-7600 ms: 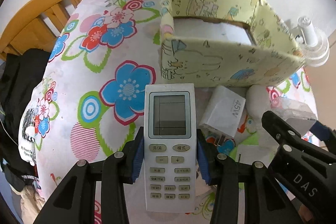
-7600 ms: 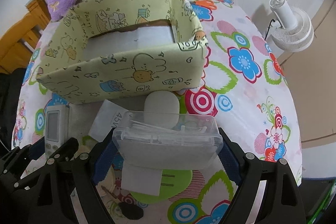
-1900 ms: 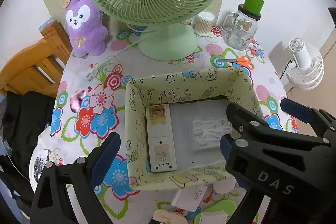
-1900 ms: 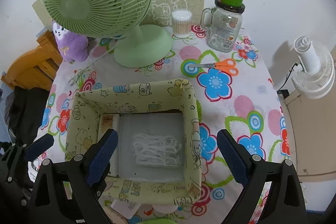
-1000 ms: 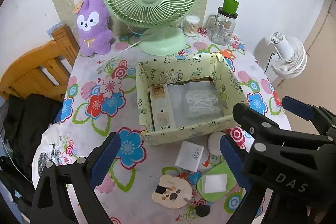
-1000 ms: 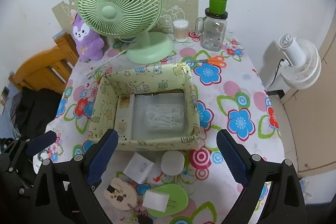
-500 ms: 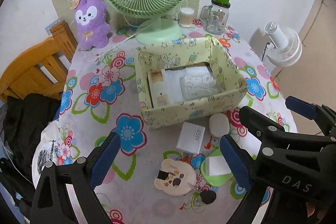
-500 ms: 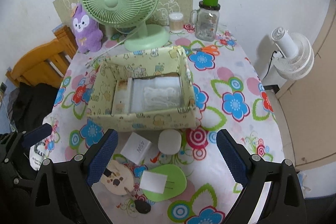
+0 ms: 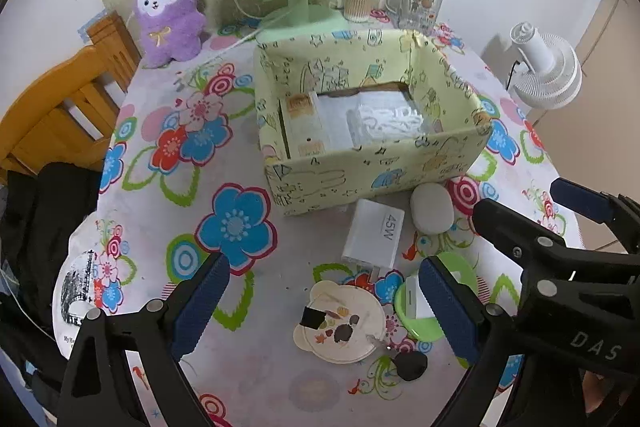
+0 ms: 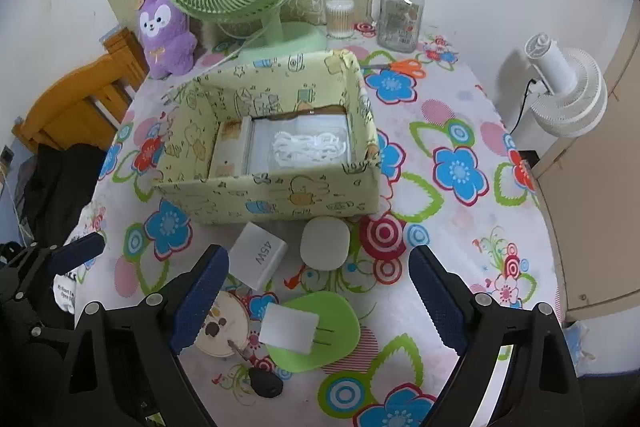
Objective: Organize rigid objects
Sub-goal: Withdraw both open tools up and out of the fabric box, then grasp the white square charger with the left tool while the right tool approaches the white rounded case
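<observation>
The yellow-green patterned storage box [image 10: 272, 187] sits mid-bench with a remote control [image 10: 229, 151] lying along its left wall and a clear plastic case of white picks [image 10: 306, 147] beside it. Just outside its near wall wait the white 45W charger [image 10: 260, 254] and the pale rounded case [image 10: 325, 243], close together but not touching. Nearer lie a round cream keychain tag [image 9: 340, 319] with its black key fob [image 9: 410, 365] and a green oval pad [image 10: 316, 331] carrying a white square block [image 10: 290, 333]. The left gripper [image 9: 324, 305] and right gripper [image 10: 318, 293] both hover above these, jaws spread wide and empty. I'd say the charger is the next pick: come down squarely over its long flat sides, closing clear of the prongs, and lift well over the box's soft wall before lowering it in.
</observation>
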